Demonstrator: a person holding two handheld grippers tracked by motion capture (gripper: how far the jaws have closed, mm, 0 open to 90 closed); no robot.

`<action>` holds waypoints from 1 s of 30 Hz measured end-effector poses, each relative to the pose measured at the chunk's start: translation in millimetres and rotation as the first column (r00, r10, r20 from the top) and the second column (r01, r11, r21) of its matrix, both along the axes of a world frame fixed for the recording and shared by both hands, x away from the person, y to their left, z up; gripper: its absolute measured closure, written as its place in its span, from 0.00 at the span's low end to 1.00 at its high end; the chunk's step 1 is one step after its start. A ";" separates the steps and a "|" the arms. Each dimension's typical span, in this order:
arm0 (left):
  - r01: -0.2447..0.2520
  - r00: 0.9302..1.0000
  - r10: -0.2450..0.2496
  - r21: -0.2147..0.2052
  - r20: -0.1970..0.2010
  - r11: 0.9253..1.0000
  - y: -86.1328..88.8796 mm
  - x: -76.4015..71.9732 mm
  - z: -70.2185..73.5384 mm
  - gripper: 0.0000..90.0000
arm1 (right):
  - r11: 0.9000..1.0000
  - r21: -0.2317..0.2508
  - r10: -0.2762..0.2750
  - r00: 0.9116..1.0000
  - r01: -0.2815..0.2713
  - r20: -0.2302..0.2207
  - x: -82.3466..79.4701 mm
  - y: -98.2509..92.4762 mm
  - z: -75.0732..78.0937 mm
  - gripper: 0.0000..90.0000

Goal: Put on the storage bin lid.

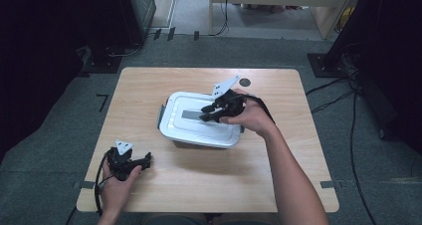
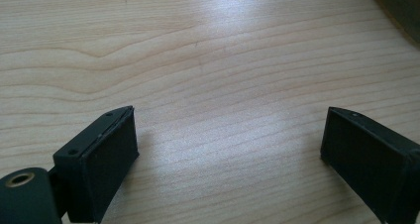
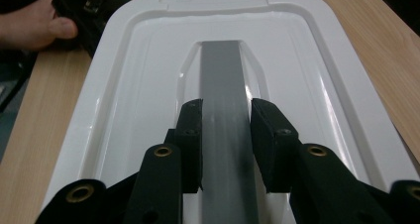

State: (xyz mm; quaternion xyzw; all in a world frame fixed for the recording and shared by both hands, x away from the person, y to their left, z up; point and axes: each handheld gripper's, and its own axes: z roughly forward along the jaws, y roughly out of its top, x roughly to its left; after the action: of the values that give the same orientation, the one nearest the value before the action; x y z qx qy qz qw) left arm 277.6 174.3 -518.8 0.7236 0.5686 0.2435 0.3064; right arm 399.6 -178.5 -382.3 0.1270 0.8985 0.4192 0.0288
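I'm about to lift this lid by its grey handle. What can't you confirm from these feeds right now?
- Grip: in the right gripper view the right gripper straddles the grey handle; pad contact is unclear, the jaws cover the handle's sides.
- Contents: the white lid covers the box in the high view.
- Right-side latch: the right hand hides it in the high view.
- Left gripper: open over bare table.

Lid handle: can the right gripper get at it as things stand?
Probably yes. The right gripper already sits over the lid, its jaws standing either side of the grey handle, nothing between. Whether the pads press on it yet is unclear.
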 end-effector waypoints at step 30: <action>-0.006 1.000 0.006 -0.001 0.003 1.000 -0.3 -0.7 -0.1 0.08 | 0.756 0.087 -0.644 0.761 0.649 -0.079 -53.7 -83.3 -2.5 0.58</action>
State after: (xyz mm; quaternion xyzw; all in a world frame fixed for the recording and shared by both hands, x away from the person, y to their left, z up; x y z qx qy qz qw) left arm 276.9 174.0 -518.9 0.7215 0.5703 0.2451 0.3069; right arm 345.9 -261.9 -384.8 0.4401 0.7755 0.4289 0.1449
